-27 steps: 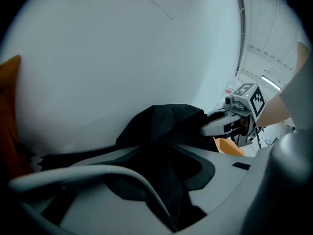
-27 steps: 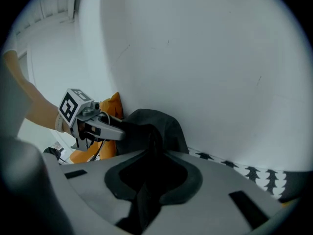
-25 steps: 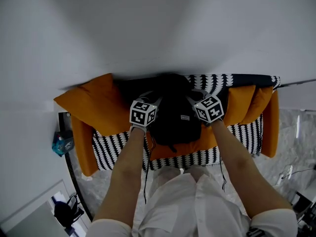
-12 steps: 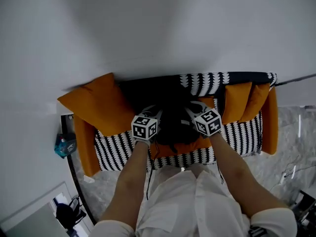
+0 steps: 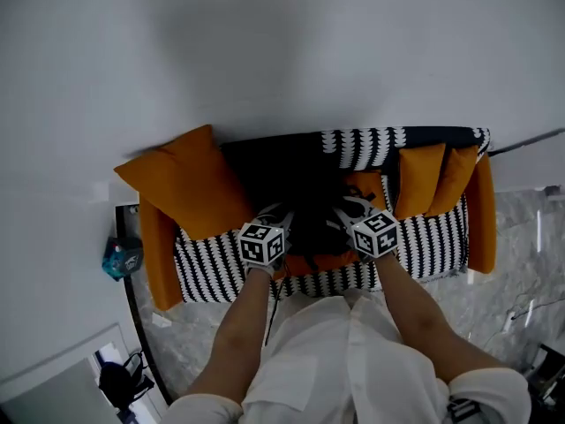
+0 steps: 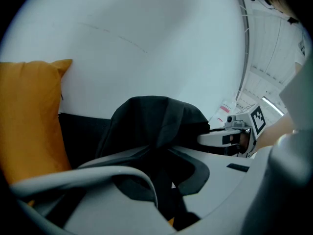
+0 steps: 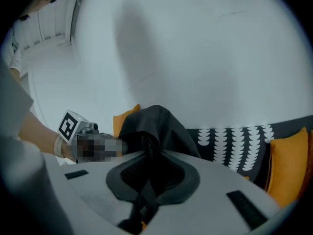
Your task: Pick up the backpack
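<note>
Now the grasp is made and the lift is in hand; the backpack (image 5: 311, 226) sits mid-frame in the head view, at the front of the sofa (image 5: 429, 237), between both grippers; the left gripper (image 6: 164, 190) has just been closing its fingers, the right gripper (image 7: 145, 182) likewise, and each pinches black backpack strap. Whether it is clear of the sofa looks doubtful; next calls for raising both hands evenly without loosening the pinch.
</note>
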